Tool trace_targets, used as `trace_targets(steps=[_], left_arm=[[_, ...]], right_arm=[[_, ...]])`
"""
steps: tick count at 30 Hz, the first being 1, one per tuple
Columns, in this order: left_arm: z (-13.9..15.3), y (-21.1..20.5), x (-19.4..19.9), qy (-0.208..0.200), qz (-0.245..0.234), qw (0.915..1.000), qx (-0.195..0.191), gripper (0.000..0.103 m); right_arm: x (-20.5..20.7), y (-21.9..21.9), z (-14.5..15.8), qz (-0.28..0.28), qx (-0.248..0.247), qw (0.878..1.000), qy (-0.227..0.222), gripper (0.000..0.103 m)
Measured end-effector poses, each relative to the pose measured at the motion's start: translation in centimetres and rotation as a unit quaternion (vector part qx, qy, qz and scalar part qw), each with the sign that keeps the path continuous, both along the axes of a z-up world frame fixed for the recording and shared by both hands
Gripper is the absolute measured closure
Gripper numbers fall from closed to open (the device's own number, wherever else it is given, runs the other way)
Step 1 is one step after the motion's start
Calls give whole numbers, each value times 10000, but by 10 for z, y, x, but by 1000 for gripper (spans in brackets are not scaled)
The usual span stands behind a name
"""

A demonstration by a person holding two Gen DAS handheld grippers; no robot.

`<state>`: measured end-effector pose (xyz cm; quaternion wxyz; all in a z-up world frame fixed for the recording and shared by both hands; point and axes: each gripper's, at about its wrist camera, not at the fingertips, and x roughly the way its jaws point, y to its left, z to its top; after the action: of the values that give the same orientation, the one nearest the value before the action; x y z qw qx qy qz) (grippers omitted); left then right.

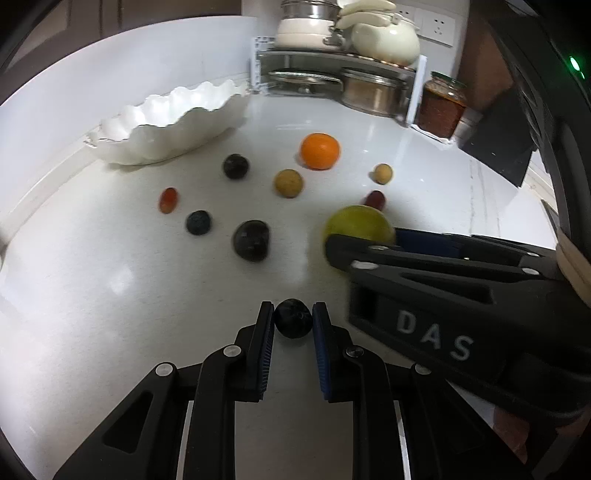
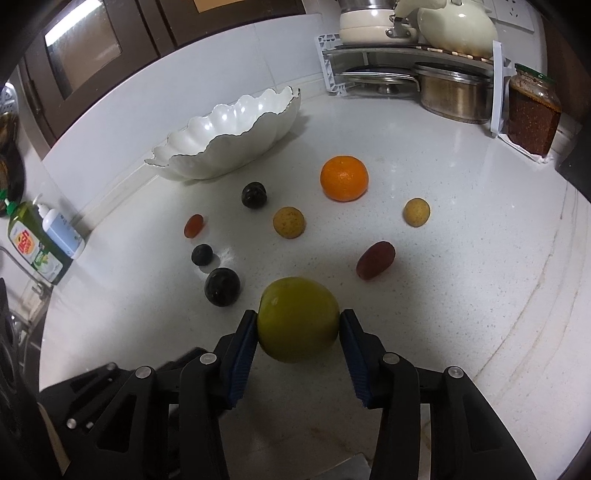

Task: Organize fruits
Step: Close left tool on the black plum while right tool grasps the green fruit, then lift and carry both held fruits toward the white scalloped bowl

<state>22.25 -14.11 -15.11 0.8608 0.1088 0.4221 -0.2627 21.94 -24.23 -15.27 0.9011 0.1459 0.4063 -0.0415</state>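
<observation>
Tools: left tool [image 1: 293, 319] clamps dark plum [image 1: 293, 318]; right tool [image 2: 298, 325] clamps green fruit [image 2: 297, 318]; bowl [image 2: 207, 162] beyond

White speckled bench [image 2: 461, 258], corner rack [image 2: 406, 51] with cream kettle [image 2: 456, 27] and stacked cream pots [image 2: 369, 27] on top, steel pot [image 2: 456, 92] and lid [image 2: 380, 75] beneath, jar [image 2: 532, 110] beside it, green soap bottle [image 2: 35, 247], pump bottle [image 2: 61, 229], wall sockets [image 1: 437, 24].
</observation>
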Motion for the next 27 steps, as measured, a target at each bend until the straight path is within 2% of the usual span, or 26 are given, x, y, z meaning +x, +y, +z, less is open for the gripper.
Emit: trace_targets(steps=[14, 27], left_arm=[[25, 34, 3, -251, 619, 9977, -116, 81], [56, 52, 15, -516, 855, 9941, -421, 81]], right_arm=[[-5, 4, 7, -1, -197, 9998, -29, 58], [-5, 15, 24, -2, -421, 9990, -167, 58]])
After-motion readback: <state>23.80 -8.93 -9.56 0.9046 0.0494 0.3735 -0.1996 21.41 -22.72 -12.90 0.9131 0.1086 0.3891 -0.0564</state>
